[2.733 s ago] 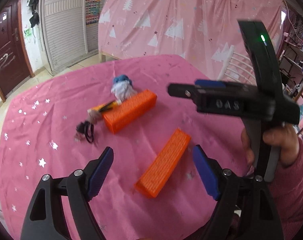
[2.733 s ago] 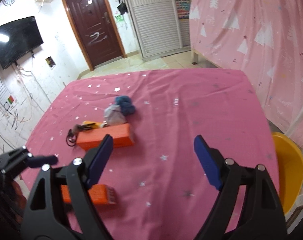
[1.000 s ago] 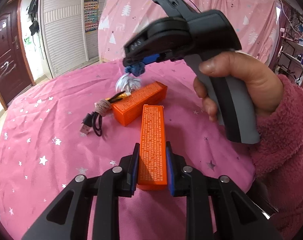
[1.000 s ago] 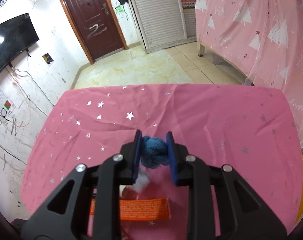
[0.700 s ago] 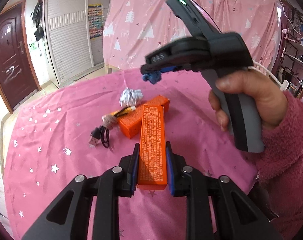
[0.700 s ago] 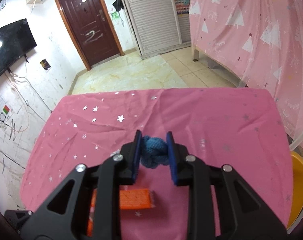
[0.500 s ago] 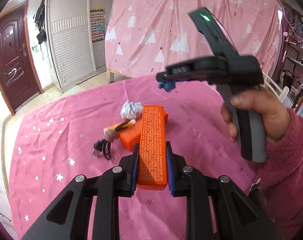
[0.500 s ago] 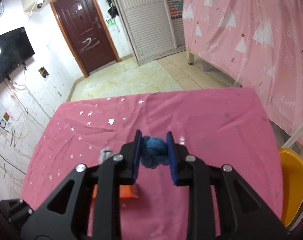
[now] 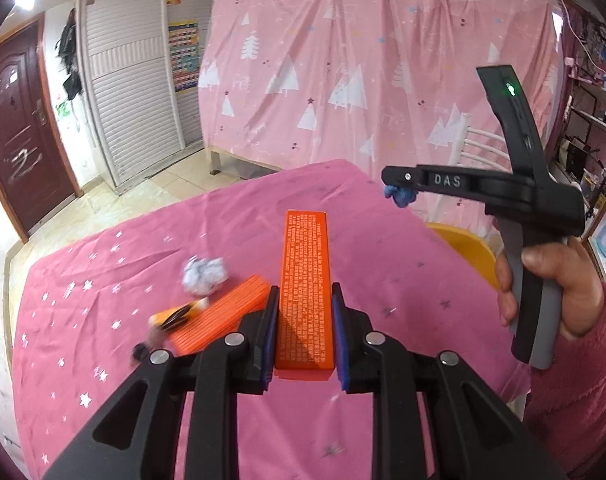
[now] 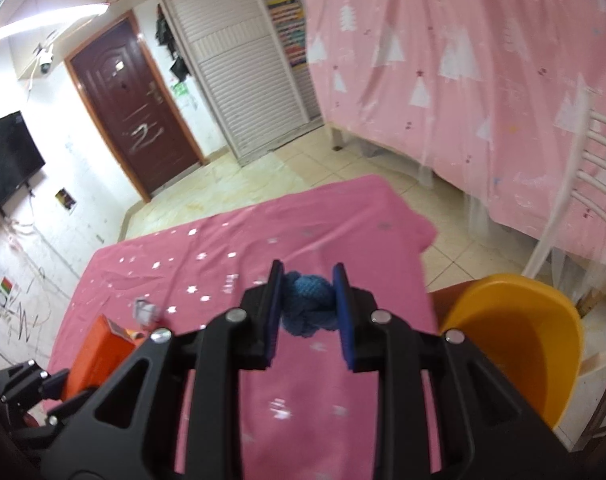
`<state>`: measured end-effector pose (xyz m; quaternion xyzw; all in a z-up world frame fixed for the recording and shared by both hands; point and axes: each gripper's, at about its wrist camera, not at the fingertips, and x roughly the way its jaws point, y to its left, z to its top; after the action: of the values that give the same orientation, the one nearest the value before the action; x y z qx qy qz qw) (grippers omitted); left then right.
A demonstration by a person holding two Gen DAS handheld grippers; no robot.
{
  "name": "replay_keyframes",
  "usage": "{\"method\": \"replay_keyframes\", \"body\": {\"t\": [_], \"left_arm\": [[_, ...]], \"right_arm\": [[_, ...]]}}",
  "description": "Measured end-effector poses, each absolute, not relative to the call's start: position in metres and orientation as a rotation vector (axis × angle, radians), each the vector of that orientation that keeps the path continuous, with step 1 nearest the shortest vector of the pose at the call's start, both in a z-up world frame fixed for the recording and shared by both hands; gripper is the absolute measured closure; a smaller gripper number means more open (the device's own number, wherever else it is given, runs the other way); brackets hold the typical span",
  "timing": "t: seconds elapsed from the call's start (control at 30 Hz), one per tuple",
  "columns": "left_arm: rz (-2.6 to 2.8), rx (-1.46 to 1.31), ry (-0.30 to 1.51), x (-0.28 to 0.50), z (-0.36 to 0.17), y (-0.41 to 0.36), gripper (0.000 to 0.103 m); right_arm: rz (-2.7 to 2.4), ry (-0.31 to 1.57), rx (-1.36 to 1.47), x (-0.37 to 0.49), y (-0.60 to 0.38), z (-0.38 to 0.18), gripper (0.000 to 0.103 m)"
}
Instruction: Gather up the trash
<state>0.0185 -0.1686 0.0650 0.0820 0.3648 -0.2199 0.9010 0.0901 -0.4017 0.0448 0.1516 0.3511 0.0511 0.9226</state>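
Observation:
My left gripper (image 9: 304, 312) is shut on a long orange box (image 9: 306, 280) and holds it lifted above the pink table. My right gripper (image 10: 306, 304) is shut on a blue knotted wad (image 10: 307, 304); in the left wrist view it (image 9: 391, 192) holds the wad (image 9: 401, 197) high near the table's right edge. A yellow bin (image 10: 515, 336) stands off the table's right edge, also in the left wrist view (image 9: 465, 246). A second orange box (image 9: 219, 314), a crumpled foil ball (image 9: 205, 274) and a yellow wrapper (image 9: 175, 314) lie on the table.
The pink star-print tablecloth (image 9: 103, 280) covers the table. A black cable (image 9: 143, 350) lies left of the boxes. A white chair (image 10: 583, 184) and a pink curtain (image 9: 363, 60) stand beyond the right edge. Tiled floor (image 10: 263, 184) and a dark door (image 10: 135, 120) lie beyond.
Both grippers shut on their objects and lifted them. My right gripper has carried the blue wad to the right, toward the yellow bin. My left gripper has risen with the orange box.

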Motion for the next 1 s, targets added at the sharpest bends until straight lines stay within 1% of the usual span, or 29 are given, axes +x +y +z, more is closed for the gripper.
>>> {"method": "replay_keyframes", "body": {"t": [0.23, 0.5, 0.57, 0.63, 0.67, 0.7, 0.73, 0.77, 1.0], "left_arm": [[-0.516, 0.221, 0.729, 0.019, 0.075, -0.217, 0.085], [-0.560, 0.289, 0.726, 0.024, 0.075, -0.268, 0.085], [-0.568, 0.286, 0.755, 0.028, 0.076, -0.269, 0.085], [-0.591, 0.304, 0.827, 0.028, 0.071, -0.267, 0.085], [-0.581, 0.323, 0.843, 0.024, 0.067, -0.263, 0.081], [-0.565, 0.346, 0.846, 0.019, 0.063, -0.257, 0.070], [-0.538, 0.368, 0.859, 0.013, 0.057, -0.252, 0.061], [-0.522, 0.372, 0.879, 0.009, 0.052, -0.246, 0.049], [-0.388, 0.372, 0.987, 0.000, 0.028, -0.227, 0.048]], "right_arm": [[0.022, 0.696, 0.357, 0.070, -0.451, 0.035, 0.080], [-0.060, 0.698, 0.418, 0.052, -0.502, 0.016, 0.080], [-0.068, 0.699, 0.440, 0.046, -0.512, 0.009, 0.080], [-0.073, 0.703, 0.446, 0.042, -0.518, 0.003, 0.080], [-0.073, 0.704, 0.447, 0.041, -0.521, 0.000, 0.080], [-0.071, 0.706, 0.448, 0.040, -0.522, -0.002, 0.080], [-0.068, 0.707, 0.450, 0.040, -0.524, -0.005, 0.080], [-0.065, 0.709, 0.452, 0.041, -0.526, -0.006, 0.080], [-0.037, 0.725, 0.452, 0.047, -0.526, -0.017, 0.080]]}}
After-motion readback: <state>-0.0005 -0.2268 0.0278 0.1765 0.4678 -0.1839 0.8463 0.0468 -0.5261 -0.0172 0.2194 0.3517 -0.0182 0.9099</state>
